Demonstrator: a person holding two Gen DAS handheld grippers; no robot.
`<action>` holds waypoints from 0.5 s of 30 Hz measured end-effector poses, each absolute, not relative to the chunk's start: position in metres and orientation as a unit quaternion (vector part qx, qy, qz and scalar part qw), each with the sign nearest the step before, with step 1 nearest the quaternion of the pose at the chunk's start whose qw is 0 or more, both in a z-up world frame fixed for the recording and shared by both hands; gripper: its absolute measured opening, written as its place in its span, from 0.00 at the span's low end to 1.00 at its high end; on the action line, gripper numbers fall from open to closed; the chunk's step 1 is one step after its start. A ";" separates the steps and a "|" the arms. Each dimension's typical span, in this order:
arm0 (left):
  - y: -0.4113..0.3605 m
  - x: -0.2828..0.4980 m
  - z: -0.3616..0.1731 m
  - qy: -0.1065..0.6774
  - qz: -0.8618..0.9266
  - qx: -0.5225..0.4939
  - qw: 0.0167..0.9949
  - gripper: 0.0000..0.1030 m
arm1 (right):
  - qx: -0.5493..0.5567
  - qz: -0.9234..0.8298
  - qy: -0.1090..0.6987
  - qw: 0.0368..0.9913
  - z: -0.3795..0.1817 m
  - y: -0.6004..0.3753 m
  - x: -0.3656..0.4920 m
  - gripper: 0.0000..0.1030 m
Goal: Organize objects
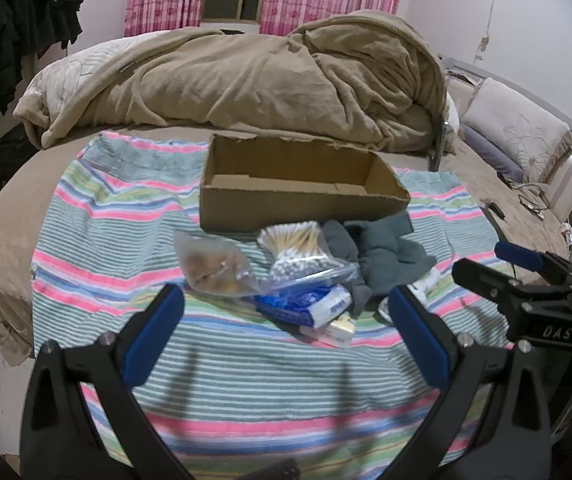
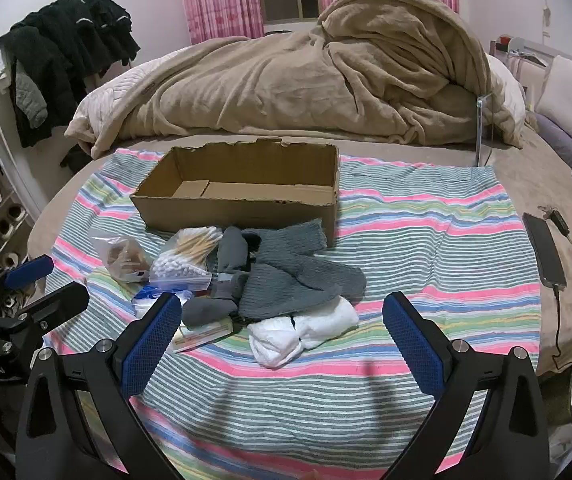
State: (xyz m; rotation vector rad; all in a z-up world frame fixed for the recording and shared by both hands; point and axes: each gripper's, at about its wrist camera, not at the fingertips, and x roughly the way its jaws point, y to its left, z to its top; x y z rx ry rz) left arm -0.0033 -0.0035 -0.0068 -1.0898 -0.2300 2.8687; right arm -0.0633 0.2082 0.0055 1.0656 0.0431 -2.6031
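Left tool (image 1: 283, 322) and right tool (image 2: 281, 330) spread, striped towel (image 2: 406, 220) on bed (image 2: 526, 168), pink curtains (image 2: 213, 0).

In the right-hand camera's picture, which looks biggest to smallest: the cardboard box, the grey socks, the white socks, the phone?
1. cardboard box
2. grey socks
3. white socks and phone: too alike to rank; the socks lie nearer the camera.

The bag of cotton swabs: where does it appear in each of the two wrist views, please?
Left wrist view: the bag of cotton swabs lies center, just in front of the cardboard box, left of the gray socks.
Right wrist view: the bag lies left of center, again before the box and left of the socks.
Shared landmark: the cardboard box.
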 end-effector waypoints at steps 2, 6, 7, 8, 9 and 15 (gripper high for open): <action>-0.003 -0.002 -0.006 -0.075 0.932 -0.353 0.033 1.00 | 0.373 -0.913 0.015 0.163 0.006 0.208 -0.063 0.99; -0.003 0.001 -0.004 -0.075 0.933 -0.350 0.034 1.00 | 0.371 -0.914 0.014 0.163 0.007 0.207 -0.061 0.99; -0.003 0.002 -0.004 -0.074 0.933 -0.350 0.034 1.00 | 0.370 -0.914 0.014 0.163 0.007 0.207 -0.061 0.99; -0.002 0.002 -0.004 -0.075 0.933 -0.350 0.034 1.00 | 0.370 -0.915 0.013 0.162 0.007 0.206 -0.061 0.99; -0.002 0.002 -0.003 -0.075 0.933 -0.350 0.033 1.00 | 0.370 -0.915 0.012 0.162 0.008 0.207 -0.060 0.99; -0.002 0.004 -0.002 -0.074 0.934 -0.349 0.031 1.00 | 0.369 -0.915 0.012 0.163 0.008 0.208 -0.059 0.99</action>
